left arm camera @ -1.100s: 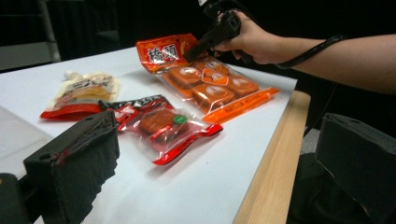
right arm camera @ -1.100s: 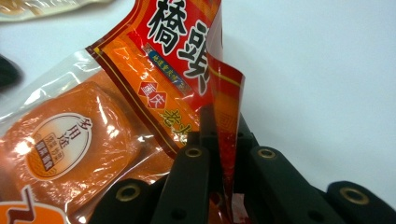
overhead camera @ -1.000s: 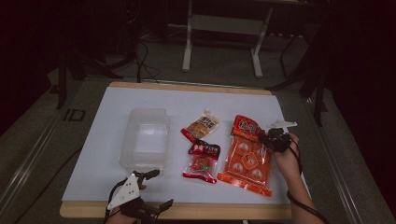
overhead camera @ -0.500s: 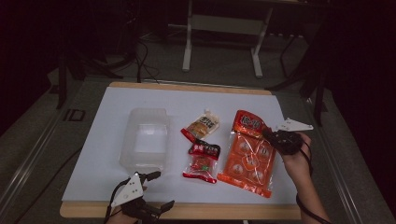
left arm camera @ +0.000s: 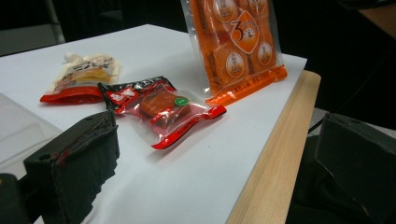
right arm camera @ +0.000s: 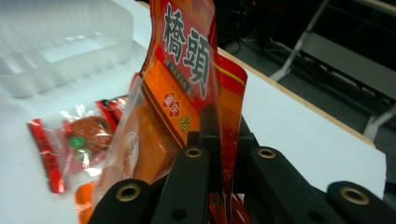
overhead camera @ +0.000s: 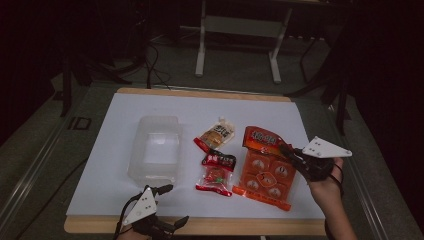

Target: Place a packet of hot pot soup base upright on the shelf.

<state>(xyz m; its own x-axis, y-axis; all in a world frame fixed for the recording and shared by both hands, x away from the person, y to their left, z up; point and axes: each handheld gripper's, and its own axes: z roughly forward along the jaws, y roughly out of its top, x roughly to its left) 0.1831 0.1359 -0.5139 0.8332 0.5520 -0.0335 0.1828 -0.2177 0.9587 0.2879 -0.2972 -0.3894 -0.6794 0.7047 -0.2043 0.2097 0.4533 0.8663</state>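
My right gripper point(overhead camera: 286, 150) is shut on the top edge of a large orange snack packet point(overhead camera: 264, 172) at the table's right side. The packet's upper end is lifted and its lower end hangs close to the white tabletop. In the right gripper view the jaws point(right arm camera: 217, 135) pinch the orange packet point(right arm camera: 184, 70), which stands up with large printed characters. My left gripper point(overhead camera: 175, 205) rests at the table's front edge, open with nothing between its fingers. From the left gripper view point(left arm camera: 215, 163) the orange packet point(left arm camera: 238, 46) hangs tilted at the far side.
A clear plastic container point(overhead camera: 157, 147) sits left of centre on the white tabletop point(overhead camera: 150, 105). A small red packet point(overhead camera: 216, 175) and a beige pouch with a red base point(overhead camera: 216, 134) lie between the container and the orange packet. A wooden rim point(left arm camera: 275, 149) borders the table.
My right gripper has moved to the right and upward with the orange packet, raising its top end off the table. The left gripper has stayed put.
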